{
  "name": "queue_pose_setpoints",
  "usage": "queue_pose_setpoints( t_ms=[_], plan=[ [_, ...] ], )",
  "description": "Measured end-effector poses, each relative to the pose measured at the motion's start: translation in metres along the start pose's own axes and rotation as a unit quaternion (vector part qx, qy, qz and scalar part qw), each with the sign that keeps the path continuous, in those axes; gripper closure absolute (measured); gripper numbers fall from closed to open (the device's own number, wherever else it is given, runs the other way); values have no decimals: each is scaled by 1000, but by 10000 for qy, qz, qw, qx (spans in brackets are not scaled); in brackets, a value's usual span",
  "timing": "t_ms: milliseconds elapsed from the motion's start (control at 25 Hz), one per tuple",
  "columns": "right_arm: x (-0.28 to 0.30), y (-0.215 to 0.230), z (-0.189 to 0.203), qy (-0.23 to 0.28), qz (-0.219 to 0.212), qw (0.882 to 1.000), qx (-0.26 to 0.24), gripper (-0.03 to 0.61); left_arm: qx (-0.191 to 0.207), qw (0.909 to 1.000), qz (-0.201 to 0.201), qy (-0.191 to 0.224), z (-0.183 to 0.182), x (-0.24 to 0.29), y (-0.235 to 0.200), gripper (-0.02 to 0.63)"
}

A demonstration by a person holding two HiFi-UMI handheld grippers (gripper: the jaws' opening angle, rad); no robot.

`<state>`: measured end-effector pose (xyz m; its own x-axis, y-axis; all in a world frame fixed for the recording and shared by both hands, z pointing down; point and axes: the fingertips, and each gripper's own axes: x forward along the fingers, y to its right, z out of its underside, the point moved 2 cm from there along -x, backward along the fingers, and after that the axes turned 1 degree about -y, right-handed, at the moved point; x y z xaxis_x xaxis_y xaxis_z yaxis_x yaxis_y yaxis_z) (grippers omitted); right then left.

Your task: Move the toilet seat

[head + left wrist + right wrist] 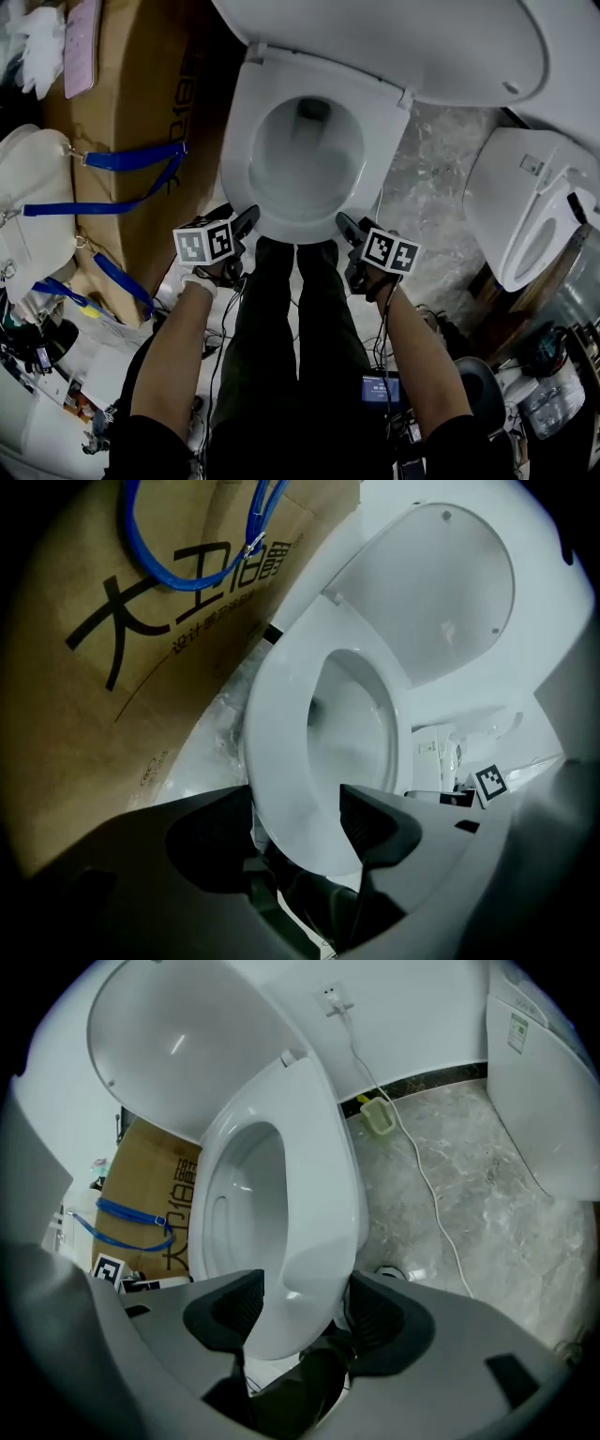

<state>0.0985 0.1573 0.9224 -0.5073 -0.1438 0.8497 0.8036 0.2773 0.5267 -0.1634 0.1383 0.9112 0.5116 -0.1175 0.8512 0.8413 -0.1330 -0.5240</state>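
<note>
A white toilet stands with its lid [422, 47] raised and its seat [240, 141] lying down on the bowl. Both grippers are at the seat's front rim. My left gripper [246, 220] is at the front left; in the left gripper view the seat [281, 724] runs between its wide-spread jaws [295, 808]. My right gripper [345, 225] is at the front right, and the seat [323, 1176] passes between its jaws [305, 1302] too. Neither pair of pads visibly presses on the rim.
A large cardboard box [131, 94] with blue straps stands close on the toilet's left, with a white bag [33, 178] beside it. A second toilet [525, 206] stands at the right. A cable [422, 1176] trails over the marble floor. The person's legs [291, 319] are right before the bowl.
</note>
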Motion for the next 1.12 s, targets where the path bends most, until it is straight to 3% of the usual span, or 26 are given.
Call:
queue_pose_setpoints(
  t_ms=[200, 440, 640, 800, 1120],
  plan=[
    [-9, -3, -3, -101, -102, 9997, 186, 301, 150, 9998, -29, 97, -2, -7, 7, 330],
    [-32, -17, -4, 11, -361, 9959, 831, 301, 201, 9992, 106, 314, 1, -29, 17, 330],
    [-55, -32, -2, -84, -393, 9984, 395, 301, 112, 9984, 171, 533, -6, -50, 29, 330],
    [-71, -40, -4, -31, -569, 9976, 381, 301, -77, 9975, 403, 580, -14, -55, 38, 330],
    [-112, -66, -15, 256, -1048, 9936, 345, 302, 152, 9944, 839, 625, -28, -76, 79, 330]
  ],
)
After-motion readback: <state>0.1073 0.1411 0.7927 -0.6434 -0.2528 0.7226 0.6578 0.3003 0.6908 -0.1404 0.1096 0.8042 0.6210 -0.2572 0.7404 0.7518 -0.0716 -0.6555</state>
